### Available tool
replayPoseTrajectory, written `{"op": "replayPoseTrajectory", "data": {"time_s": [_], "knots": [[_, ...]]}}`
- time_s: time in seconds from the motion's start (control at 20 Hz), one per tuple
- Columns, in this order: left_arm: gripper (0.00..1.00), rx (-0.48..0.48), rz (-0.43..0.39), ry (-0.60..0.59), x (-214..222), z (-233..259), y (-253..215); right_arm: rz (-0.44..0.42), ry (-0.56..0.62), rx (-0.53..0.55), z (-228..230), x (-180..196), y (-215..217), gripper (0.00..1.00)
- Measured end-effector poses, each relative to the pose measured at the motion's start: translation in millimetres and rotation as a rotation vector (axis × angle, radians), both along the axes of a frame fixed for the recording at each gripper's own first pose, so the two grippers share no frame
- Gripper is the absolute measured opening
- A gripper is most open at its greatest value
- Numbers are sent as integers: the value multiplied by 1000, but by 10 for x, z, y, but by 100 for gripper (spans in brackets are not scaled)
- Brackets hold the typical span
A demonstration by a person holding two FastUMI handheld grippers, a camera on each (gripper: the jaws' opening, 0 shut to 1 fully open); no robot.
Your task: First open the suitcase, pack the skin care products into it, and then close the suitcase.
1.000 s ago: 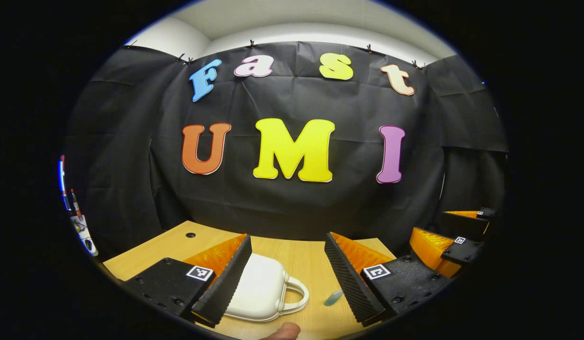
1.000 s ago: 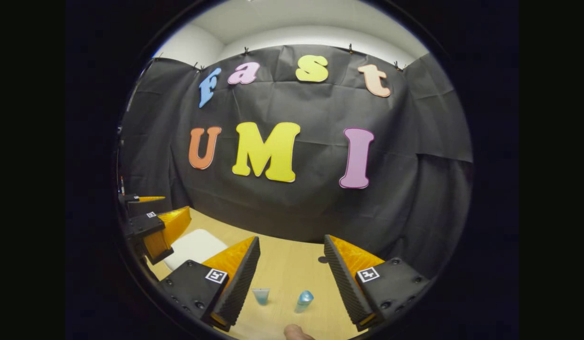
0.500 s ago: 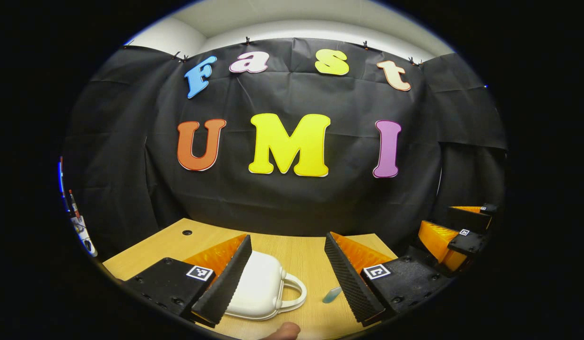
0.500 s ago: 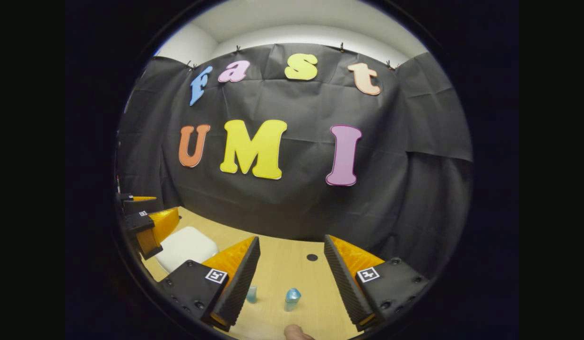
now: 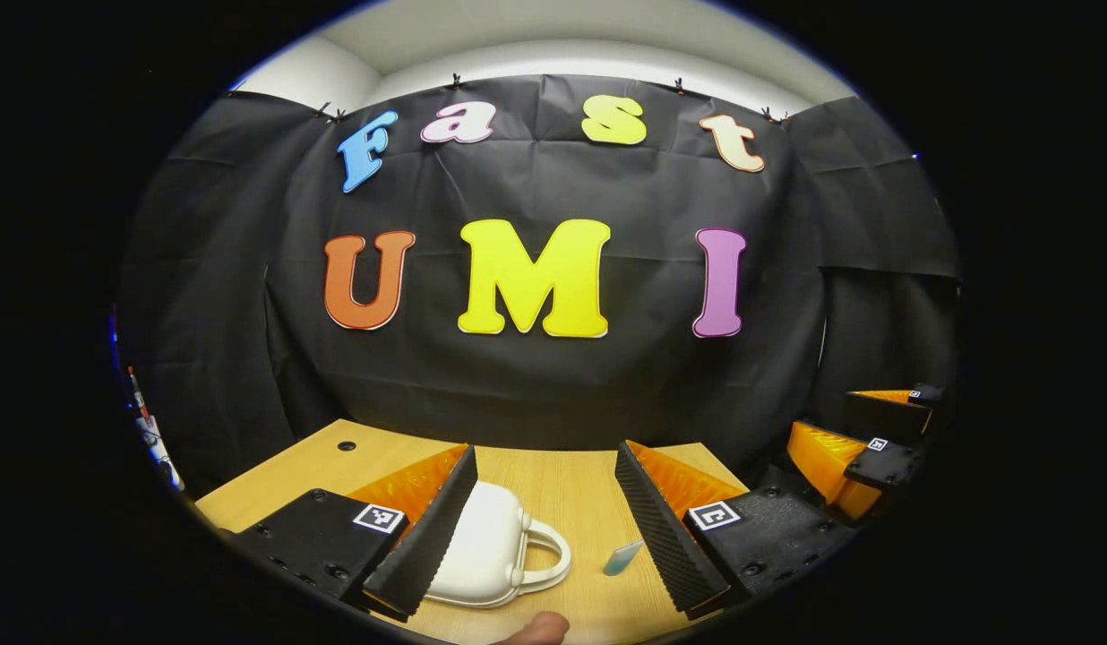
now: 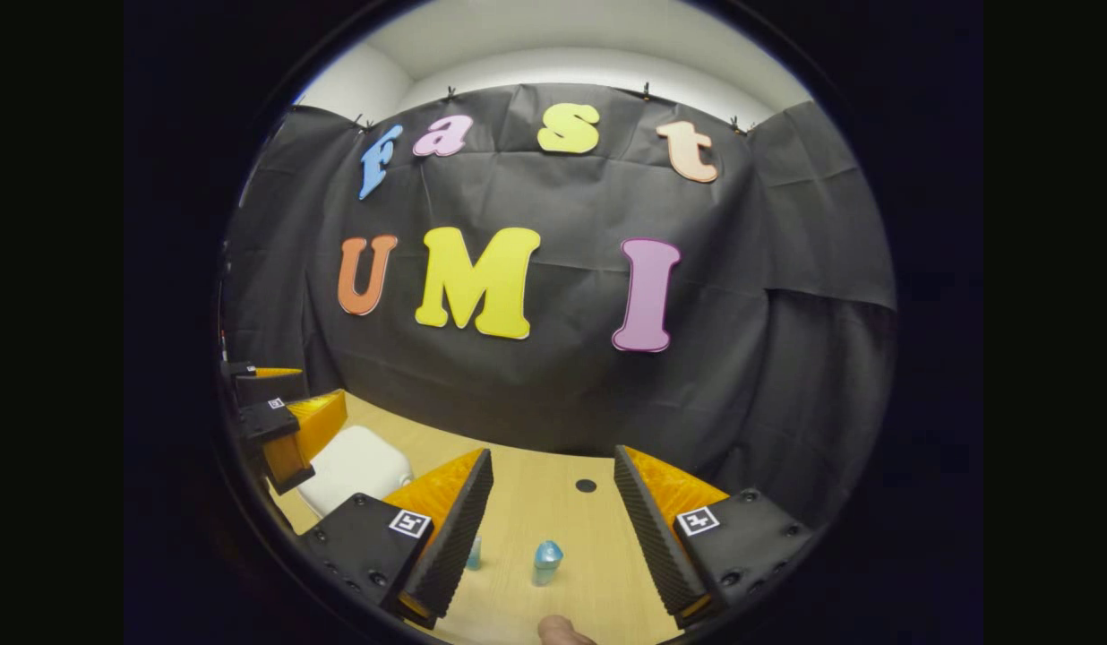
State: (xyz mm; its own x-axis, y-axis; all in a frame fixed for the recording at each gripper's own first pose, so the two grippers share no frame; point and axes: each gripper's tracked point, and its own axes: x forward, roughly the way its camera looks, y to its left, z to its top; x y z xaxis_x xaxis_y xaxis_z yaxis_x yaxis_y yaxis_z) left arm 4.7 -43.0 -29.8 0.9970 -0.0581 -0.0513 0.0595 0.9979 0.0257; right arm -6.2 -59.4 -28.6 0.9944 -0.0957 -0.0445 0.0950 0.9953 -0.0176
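One suitcase, two tubes, two grippers, one table

One white suitcase (image 5: 486,546), closed, lies partly behind the left finger of the left gripper (image 5: 546,528), with its one handle (image 5: 544,555) between that gripper's fingers; two small blue tubes sit between the fingers of the right gripper (image 6: 553,524), one (image 6: 546,562) near the middle, one (image 6: 474,554) just beside its left finger; one wooden table (image 6: 527,502) carries them all, with two round holes (image 6: 586,485) (image 5: 346,445) in its top
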Motion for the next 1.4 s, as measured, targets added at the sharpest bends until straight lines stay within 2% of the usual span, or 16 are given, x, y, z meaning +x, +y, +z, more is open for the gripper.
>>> {"op": "replayPoseTrajectory", "data": {"time_s": [0.45, 0.5, 0.65, 0.75, 0.9, 1.0, 1.2, 1.3, 1.35, 1.4], "knots": [[99, 68, -7, 28, 27, -362, -57, -46, 41, 0, -194, -61, -266, 81], [99, 121, 8, 32, 72, -486, -25, -48, 46, -3, -220, -64, -306, 81], [100, 441, 16, 87, 233, -1088, 116, -64, 58, 0, -313, -54, -463, 80], [100, 630, -38, 93, 327, -1480, 39, -74, 68, 1, -393, -43, -594, 81], [98, 856, -129, 111, 375, -1990, -65, -90, 91, 14, -505, -24, -811, 80], [96, 975, -140, 122, 433, -2184, -37, -92, 108, 27, -606, 5, -955, 81], [95, 1149, -84, 156, 507, -2349, -3, -85, 141, 49, -791, 60, -1197, 81], [83, 1247, -83, 215, 621, -2488, 44, -72, 149, 64, -857, 87, -1291, 81], [67, 1288, -85, 256, 684, -2559, 82, -64, 152, 70, -885, 114, -1334, 81], [59, 1307, -89, 297, 720, -2635, 133, -56, 155, 76, -909, 131, -1370, 81]]}}
